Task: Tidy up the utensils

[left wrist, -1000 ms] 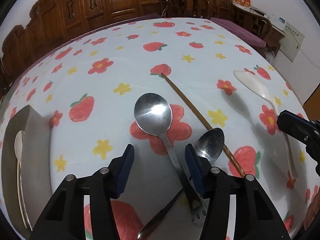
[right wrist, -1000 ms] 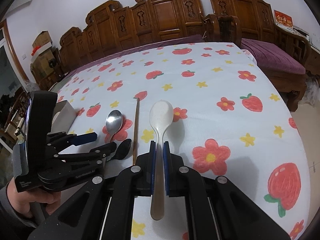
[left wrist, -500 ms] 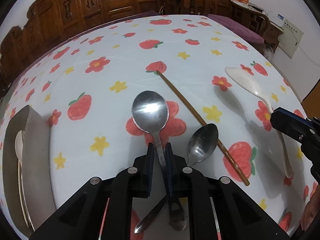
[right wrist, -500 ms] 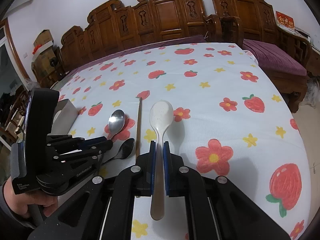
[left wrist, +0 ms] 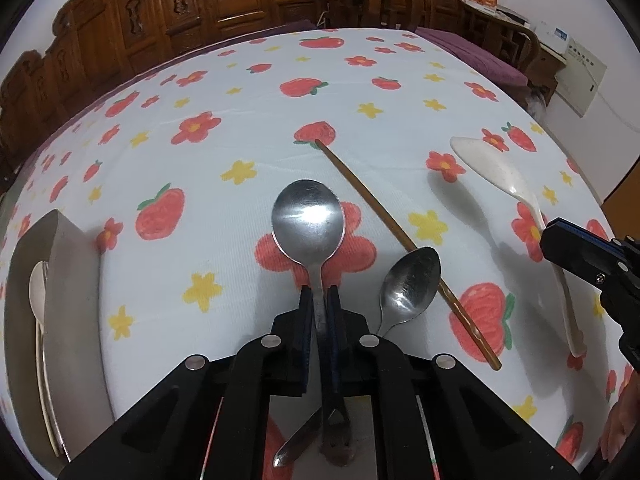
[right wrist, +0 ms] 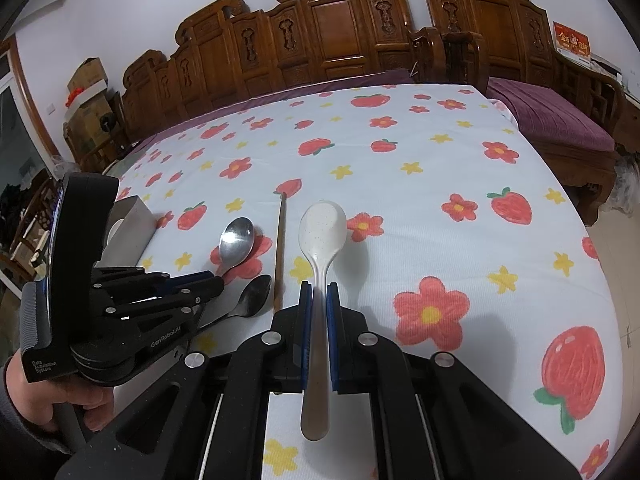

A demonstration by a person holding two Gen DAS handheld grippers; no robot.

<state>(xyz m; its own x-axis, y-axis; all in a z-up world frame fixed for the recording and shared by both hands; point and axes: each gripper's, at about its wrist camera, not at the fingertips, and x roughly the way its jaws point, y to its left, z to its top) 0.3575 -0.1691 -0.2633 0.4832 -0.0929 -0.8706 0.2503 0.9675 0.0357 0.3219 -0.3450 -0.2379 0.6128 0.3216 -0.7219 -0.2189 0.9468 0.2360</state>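
L gripper point(left wrist: 319, 296) has just closed: jaws were wide apart a sec ago, now clamped on the neck of the big steel spoon point(left wrist: 308, 222), pads pressing the handle just below the bowl. Spoon looks to be lying on the flowered tablecloth point(left wrist: 248, 120), not lifted yet. So the grasp looks done on this side; next step is prob. lift + carry to the grey tray point(left wrist: 74, 280) at far left, which already has a pale spoon in it.

R gripper point(right wrist: 319, 300) no change: jaws together on the white spoon point(right wrist: 323, 228) handle, bowl pointing away, tip a bit off the cloth judging by its shadow.

Both grippers tilt down toward the table, L steeper. Neither has shifted or turned over the last sec. A hand point(right wrist: 60, 396) wraps the L gripper's grip, seen low-left in the R view.

Just beside the held steel spoon: a smaller steel spoon point(left wrist: 410, 280), its bowl resting against one brown chopstick point(left wrist: 380, 216) that runs diagonally away. Both untouched. Carved wooden chairs point(right wrist: 340, 32) beyond the table.
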